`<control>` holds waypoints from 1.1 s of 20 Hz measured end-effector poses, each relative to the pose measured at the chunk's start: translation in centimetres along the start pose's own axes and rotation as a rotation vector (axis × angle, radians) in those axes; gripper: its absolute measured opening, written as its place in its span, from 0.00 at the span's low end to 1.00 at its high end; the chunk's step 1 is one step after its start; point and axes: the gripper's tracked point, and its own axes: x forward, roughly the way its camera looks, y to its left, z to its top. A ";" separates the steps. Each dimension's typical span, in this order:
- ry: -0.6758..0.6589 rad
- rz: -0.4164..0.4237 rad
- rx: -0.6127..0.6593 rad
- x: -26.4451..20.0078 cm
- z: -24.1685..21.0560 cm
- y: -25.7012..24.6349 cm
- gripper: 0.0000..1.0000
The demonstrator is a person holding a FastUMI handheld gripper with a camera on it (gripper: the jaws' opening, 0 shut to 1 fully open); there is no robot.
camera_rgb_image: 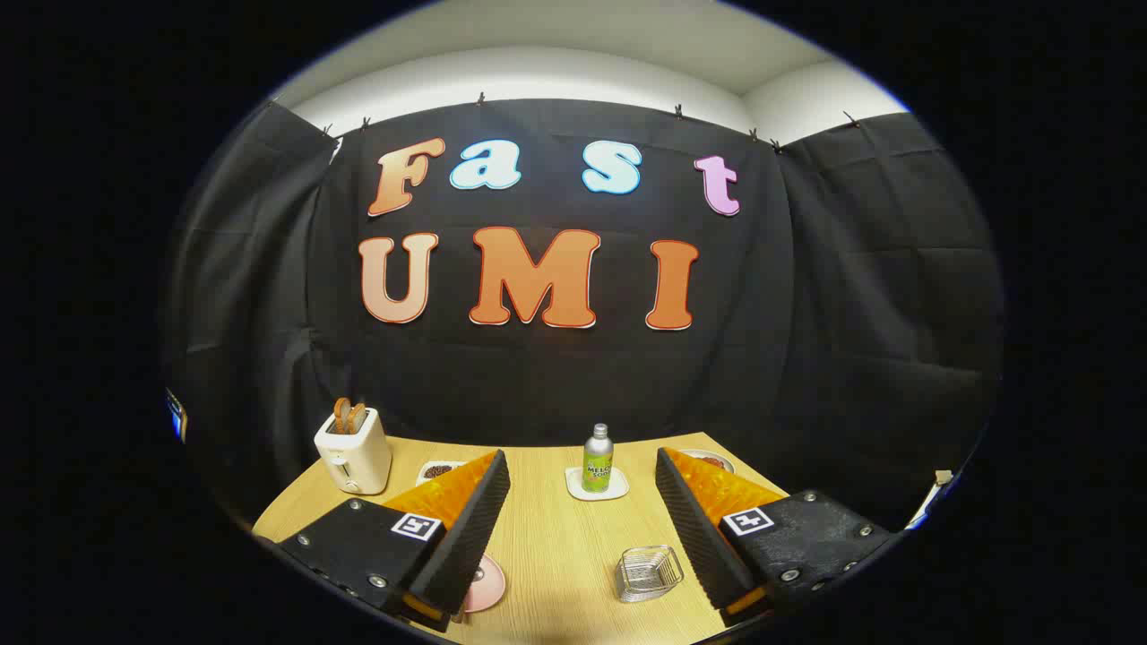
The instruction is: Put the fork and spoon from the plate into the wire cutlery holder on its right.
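Claw [582,484] wide open above the table [556,546], holding and touching nothing.

Both fingers [466,528] spread far apart, ribbed black pads facing inward, orange backs, a square black-and-white marker on each mount. Wire cutlery holder [648,573] sits on the table's near part, just inside the right finger, looks empty. Pink plate [488,584] at the near edge beside the left finger, mostly hidden behind it; fork and spoon cannot be made out. Mid-table, between the fingers and beyond them: green bottle [598,460] on a white coaster [597,485], label printed but too small to read surely. White toaster [353,450] with two slices near the far left corner. Small dishes [437,469] behind each fingertip, contents unclear.
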 end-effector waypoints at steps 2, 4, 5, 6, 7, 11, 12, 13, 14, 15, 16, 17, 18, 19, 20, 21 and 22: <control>-0.002 -0.001 -0.002 0.6 0.0 0.0 0.98; 0.006 0.006 -0.014 1.3 -0.1 0.4 0.98; 0.009 0.008 -0.021 1.8 -0.2 0.4 0.98; 0.013 0.013 -0.021 2.1 -0.3 0.6 0.98; 0.017 0.022 -0.015 2.3 -0.4 0.9 0.98; 0.036 0.066 -0.002 2.9 -1.3 2.6 0.98; 0.040 0.069 -0.006 3.0 -1.4 2.7 0.98; 0.040 0.070 -0.007 2.9 -1.6 2.9 0.98; 0.042 0.072 -0.005 2.7 -1.7 3.2 0.98; 0.047 0.076 -0.001 2.7 -2.1 3.6 0.98; 0.053 0.080 0.002 2.6 -2.4 3.9 0.98; 0.057 0.085 0.004 2.4 -2.6 4.1 0.98; 0.061 0.086 0.003 2.3 -2.8 4.2 0.98; 0.066 0.086 0.002 2.3 -2.9 4.3 0.98; 0.069 0.086 0.003 2.2 -3.0 4.4 0.98; 0.074 0.092 0.005 2.1 -3.2 4.6 0.98; 0.083 0.100 0.007 2.1 -3.4 4.9 0.98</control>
